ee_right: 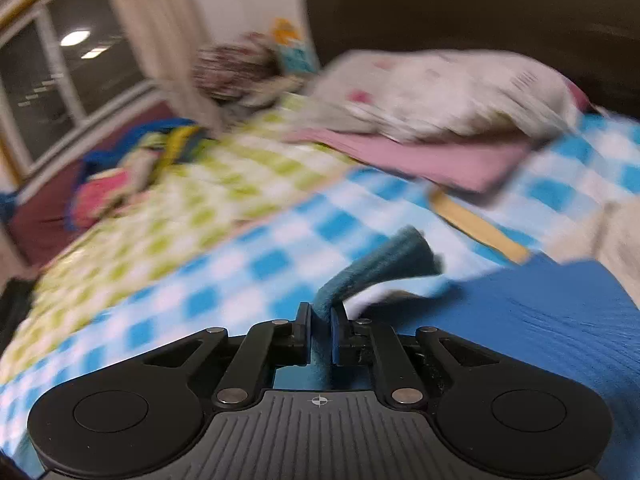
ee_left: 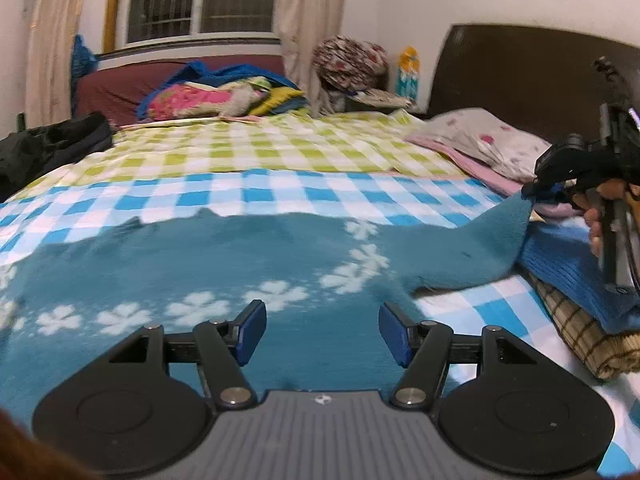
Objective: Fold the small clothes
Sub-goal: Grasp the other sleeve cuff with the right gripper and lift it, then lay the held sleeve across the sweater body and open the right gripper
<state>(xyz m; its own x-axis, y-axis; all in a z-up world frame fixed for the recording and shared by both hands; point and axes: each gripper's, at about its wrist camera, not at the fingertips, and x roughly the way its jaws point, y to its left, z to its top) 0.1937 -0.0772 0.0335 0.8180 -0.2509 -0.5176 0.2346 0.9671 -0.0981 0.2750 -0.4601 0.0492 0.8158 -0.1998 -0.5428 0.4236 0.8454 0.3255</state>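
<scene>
A teal fleece garment (ee_left: 208,264) with white flower prints lies spread over the checked bed sheet (ee_left: 280,192). My left gripper (ee_left: 322,334) hovers low over its near part, jaws open, nothing between the blue pads. At the right edge of the left wrist view my right gripper (ee_left: 534,192) pinches the garment's sleeve end and holds it lifted and stretched. In the right wrist view the right gripper (ee_right: 321,330) is shut on that teal sleeve (ee_right: 376,268), whose cuff sticks out beyond the pads.
A folded blue knit (ee_left: 572,264) lies on a brown checked cloth (ee_left: 588,340) at the right, under the lifted sleeve. A pillow (ee_left: 484,140) on a pink cloth sits near the dark headboard (ee_left: 520,76). Bright bedding (ee_left: 216,96) is piled at the far side; dark clothes (ee_left: 48,148) lie left.
</scene>
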